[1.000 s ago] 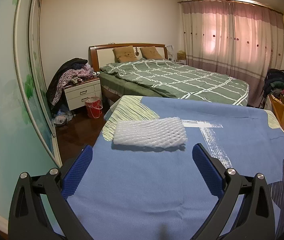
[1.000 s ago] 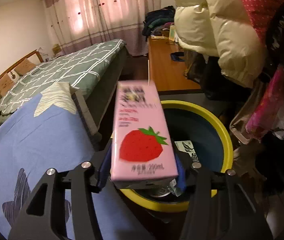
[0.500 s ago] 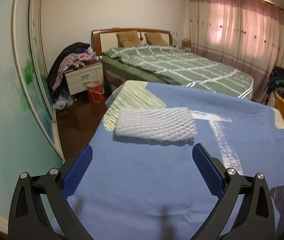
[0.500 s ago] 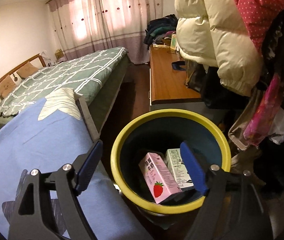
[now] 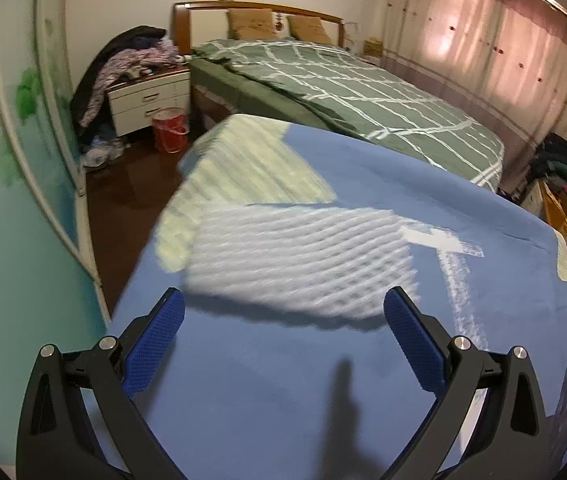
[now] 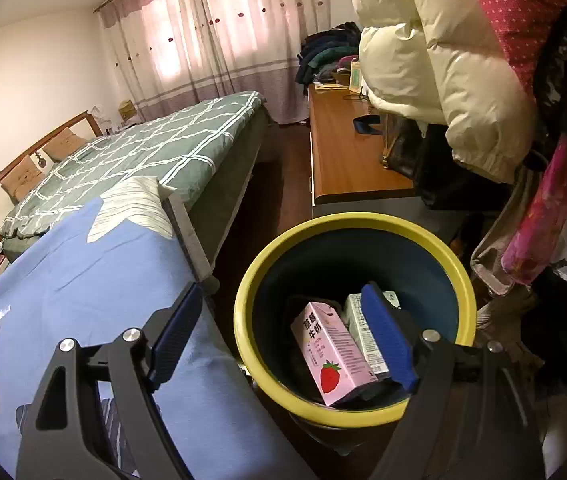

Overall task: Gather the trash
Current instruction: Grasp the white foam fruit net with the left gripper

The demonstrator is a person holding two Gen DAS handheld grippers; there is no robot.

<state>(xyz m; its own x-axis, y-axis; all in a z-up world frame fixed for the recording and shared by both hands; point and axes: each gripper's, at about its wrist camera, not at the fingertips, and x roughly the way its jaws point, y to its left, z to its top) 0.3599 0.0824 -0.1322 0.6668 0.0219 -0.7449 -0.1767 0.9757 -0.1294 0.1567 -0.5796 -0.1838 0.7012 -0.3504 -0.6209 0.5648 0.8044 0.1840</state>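
The white foam-net sleeve (image 5: 303,260) is lying flat on the blue bedsheet (image 5: 267,392), blurred in the left wrist view, close to the sheet's pale green striped corner patch (image 5: 243,172). You are holding your left gripper (image 5: 283,312) just short of the sleeve's near edge, with its blue-padded fingers (image 5: 155,344) spreading wide on either side and nothing between them; neither pad is touching the foam.

Away from the sleeve, off the blue sheet's edge, the dark blue round bin with a yellow rim (image 6: 459,280) is standing on the floor. Inside it the pink strawberry milk carton (image 6: 331,356) is lying tilted, touching a white and green carton (image 6: 363,324) beside it. You are holding your right gripper (image 6: 283,328) above the bin's near rim, its fingers (image 6: 387,336) spread and gripping nothing.

Beyond the blue sheet, the bed with the green checked quilt (image 5: 347,92) is filling the middle of the room. Behind the bin, the wooden desk (image 6: 347,156) is carrying a black bag, and a cream puffer jacket (image 6: 435,64) is hanging above it.
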